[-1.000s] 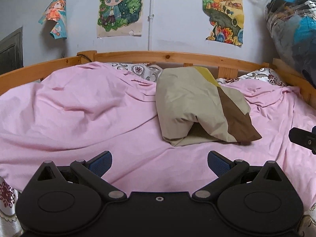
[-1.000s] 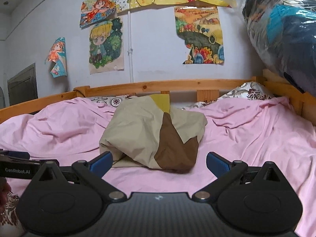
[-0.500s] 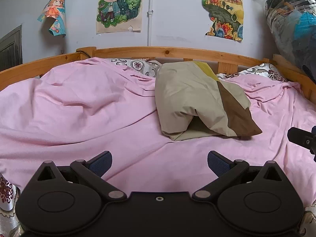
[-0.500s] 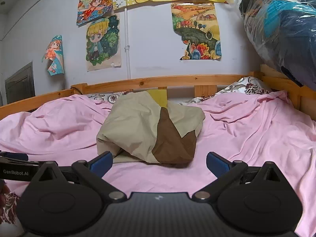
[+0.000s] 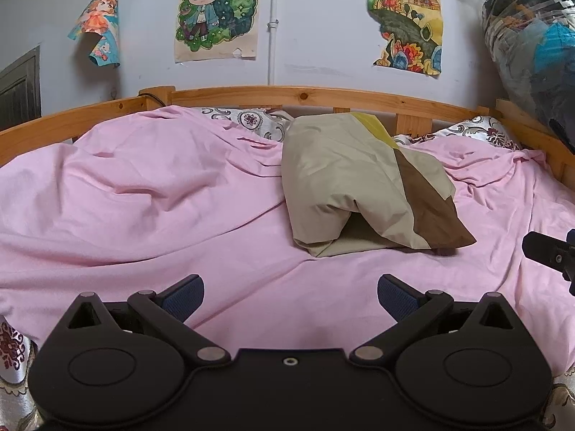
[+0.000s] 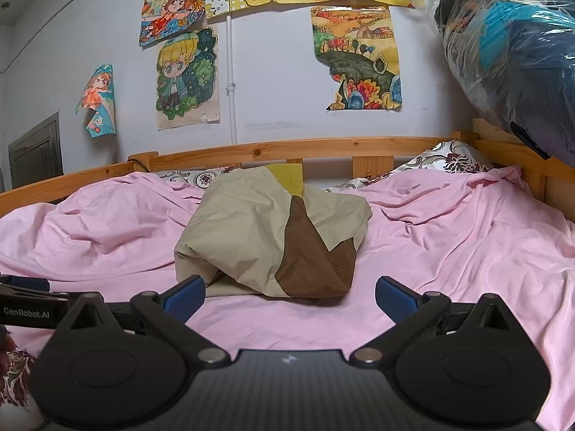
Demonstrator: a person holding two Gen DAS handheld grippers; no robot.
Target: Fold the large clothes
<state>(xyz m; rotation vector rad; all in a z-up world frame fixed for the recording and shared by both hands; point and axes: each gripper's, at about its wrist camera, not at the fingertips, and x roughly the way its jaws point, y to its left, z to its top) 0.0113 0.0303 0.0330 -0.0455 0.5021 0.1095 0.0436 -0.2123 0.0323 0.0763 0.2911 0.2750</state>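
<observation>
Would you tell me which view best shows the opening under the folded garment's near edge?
Left wrist: the folded garment shows its dark opening fully. In the right wrist view, the left finger hides most of it.

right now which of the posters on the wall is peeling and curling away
The small orange-and-blue cartoon poster farthest left; its lower part curls off the wall, while the blond-character poster and landscape poster hang flatter.

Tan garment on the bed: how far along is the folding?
Done: the tan and brown garment already lies as a compact folded bundle on the pink sheet. In hand: nothing; the left gripper and right gripper are both open and short of the bundle. Left: possibly tidying its loose front edge; no other unfolded garment shows.
</observation>
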